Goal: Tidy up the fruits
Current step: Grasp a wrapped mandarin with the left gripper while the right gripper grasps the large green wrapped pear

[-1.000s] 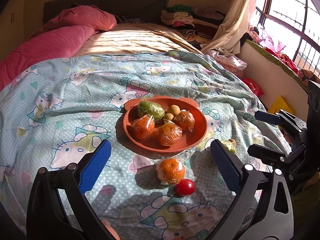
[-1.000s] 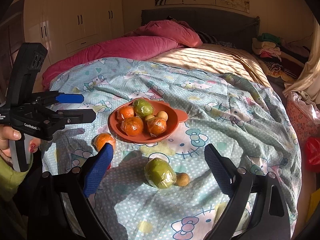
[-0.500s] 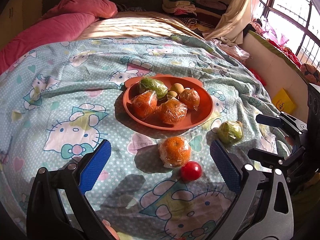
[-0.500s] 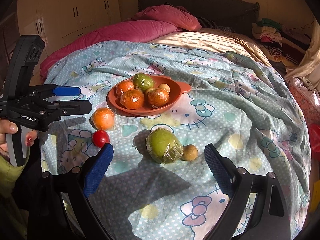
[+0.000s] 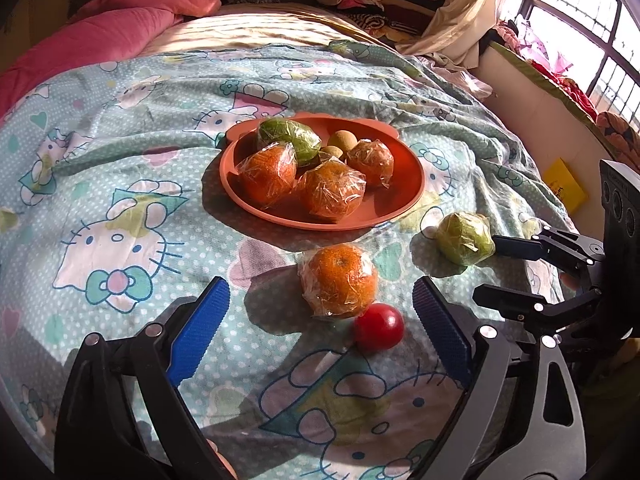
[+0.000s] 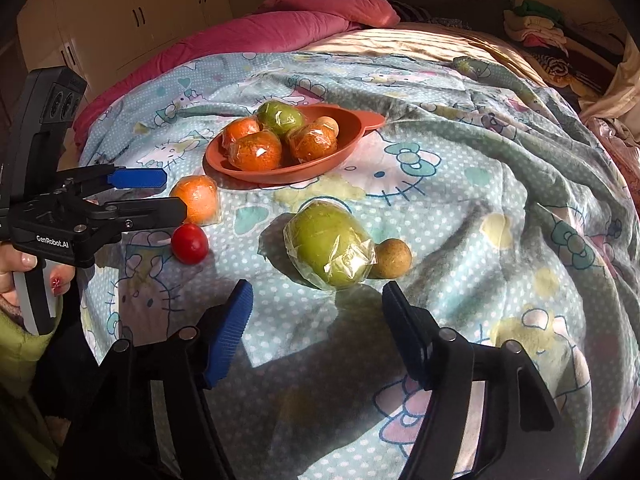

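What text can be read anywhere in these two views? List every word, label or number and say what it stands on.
"GenRobot.AI": white letters on the black body of the left tongs, seen in the right wrist view.
Yellow card by the wall, left wrist view: dark marks, too small and blurred to read.
Bedsheet: cartoon cat pictures only, no legible words.
Wrapped fruits and orange plate: no labels visible.
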